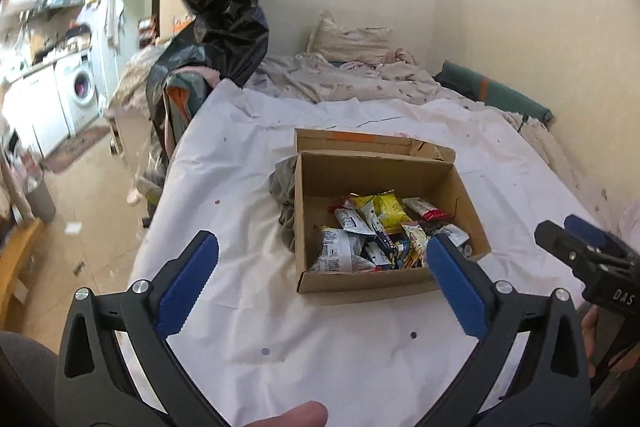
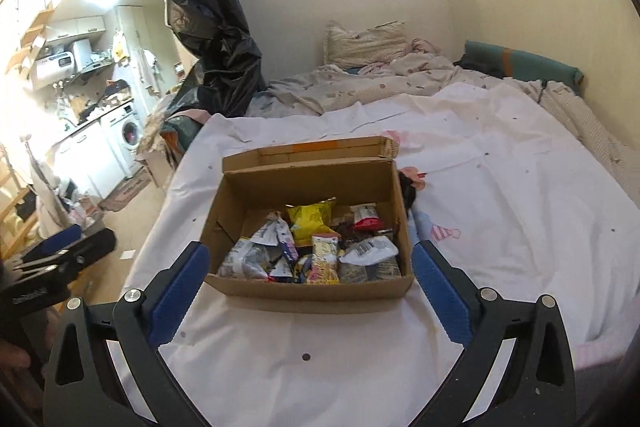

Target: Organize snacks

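An open cardboard box (image 1: 360,179) (image 2: 304,183) sits on a white sheet over a bed. It holds several snack packets, among them a yellow bag (image 1: 386,205) (image 2: 312,217), a red-and-white bar (image 1: 426,209) (image 2: 365,217) and silver-white wrappers (image 1: 340,251) (image 2: 370,249). My left gripper (image 1: 322,247) is open and empty, held near the box's front left. My right gripper (image 2: 310,257) is open and empty, its fingers straddling the box's front edge without touching. The right gripper also shows in the left wrist view (image 1: 576,239), and the left gripper in the right wrist view (image 2: 64,247).
A grey cloth (image 1: 284,195) lies against the box's left side. The white sheet (image 2: 500,187) covers the bed, with a pillow (image 2: 364,43) and rumpled bedding behind. A black plastic bag (image 2: 216,39) hangs at the bed's far left. A kitchen with a washing machine (image 1: 82,87) lies left.
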`<state>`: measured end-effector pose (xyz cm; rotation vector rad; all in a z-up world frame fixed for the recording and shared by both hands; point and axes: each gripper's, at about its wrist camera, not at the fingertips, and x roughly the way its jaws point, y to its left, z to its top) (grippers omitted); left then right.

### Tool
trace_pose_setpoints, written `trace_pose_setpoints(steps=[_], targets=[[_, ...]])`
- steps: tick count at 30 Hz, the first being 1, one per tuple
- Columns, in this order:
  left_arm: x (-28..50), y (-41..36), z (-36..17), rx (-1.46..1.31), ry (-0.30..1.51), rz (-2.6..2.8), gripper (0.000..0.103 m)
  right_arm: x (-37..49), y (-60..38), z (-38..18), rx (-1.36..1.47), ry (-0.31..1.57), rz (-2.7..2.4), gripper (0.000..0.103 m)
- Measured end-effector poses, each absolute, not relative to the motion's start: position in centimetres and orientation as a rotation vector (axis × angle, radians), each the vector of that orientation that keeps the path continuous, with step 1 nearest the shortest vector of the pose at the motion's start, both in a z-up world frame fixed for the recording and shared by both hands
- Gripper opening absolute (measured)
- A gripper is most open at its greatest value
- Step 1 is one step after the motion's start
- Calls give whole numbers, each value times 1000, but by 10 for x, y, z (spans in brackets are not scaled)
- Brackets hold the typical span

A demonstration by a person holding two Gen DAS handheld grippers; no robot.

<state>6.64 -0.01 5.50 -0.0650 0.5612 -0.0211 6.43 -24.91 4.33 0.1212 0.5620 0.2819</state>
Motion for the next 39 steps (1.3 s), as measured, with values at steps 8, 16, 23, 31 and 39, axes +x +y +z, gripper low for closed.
trace_pose_setpoints(steps=[8,16,23,31,39], targets=[[69,0,40,-61,588,17,103,64,-239,24,125,606,261,103],[82,0,21,-97,676,29,103,81,-231,7,99,649,256,103],[83,-6,19,-78,680,14,103,79,-230,4,85,650,250,103],[80,-6,21,-70,673,15,103,81,-234,2,96,663,243,103],[81,-5,20,-84,684,11,103,82,-235,2,99,665,234,103]])
